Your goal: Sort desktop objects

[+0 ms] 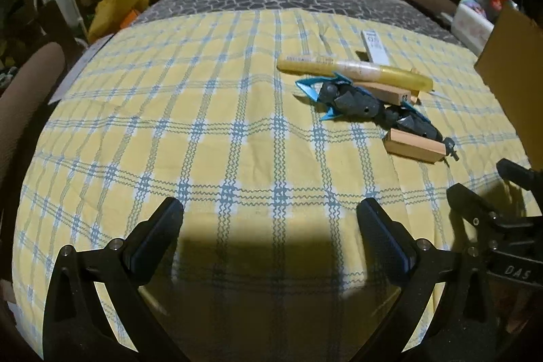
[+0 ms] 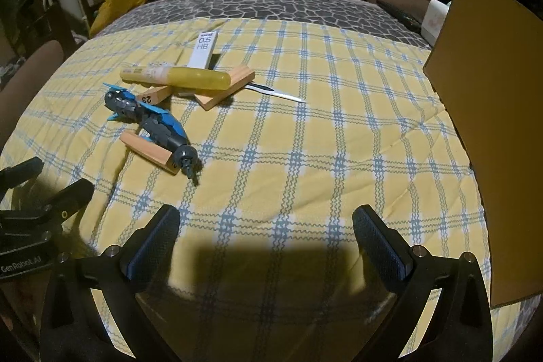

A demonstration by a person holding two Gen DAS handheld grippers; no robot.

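Hovering low over the checked cloth (image 2: 305, 158) on the tabletop, both grippers are empty: the left gripper (image 1: 271, 219) has its fingers spread wide, and so does the right gripper (image 2: 266, 226). The things to sort lie in one heap, right of centre in the left wrist view and upper left in the right wrist view. A yellow tube (image 2: 176, 77) rests across a flat wooden block (image 2: 225, 87) and touches a numbered block (image 2: 154, 95); a white lead case (image 2: 203, 48) lies just behind, and a thin blade (image 2: 278, 92) pokes out from under the flat block. A blue-and-grey toy figure (image 2: 152, 121) lies partly on a third block (image 2: 149, 151). A brown cardboard panel (image 2: 492, 124) stands at the right edge.

The risk, as I judge it, is the stacking: lifting a block first would roll the tube or tip the toy, and the toy's thin fins could snag a finger. The blade, flat on soft cloth, looks hard to pinch cleanly.
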